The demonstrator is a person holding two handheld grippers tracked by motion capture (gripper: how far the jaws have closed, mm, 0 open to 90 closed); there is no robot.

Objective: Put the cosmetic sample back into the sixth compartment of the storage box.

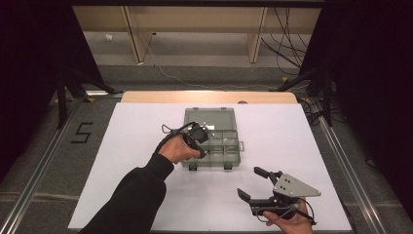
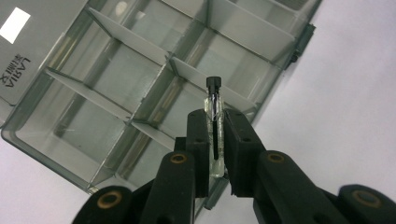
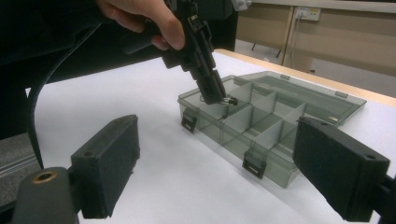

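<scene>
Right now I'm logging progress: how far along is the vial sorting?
Done: the organizer box lies open on the table, lid back. In hand: the left hand-held gripper is shut on a small glass vial with a black cap, above the compartments. Left: setting it in a compartment and letting go. The right hand-held gripper waits open and empty, near the table's front edge.

Laboratory recording bay: white-covered desk (image 1: pixel 146 195) flanked by black curtains (image 1: pixel 29 58), floor rails (image 1: pixel 34 170), a taped numeral 5 (image 1: pixel 82 132), and loose cables (image 1: pixel 287 39) at far right.
</scene>
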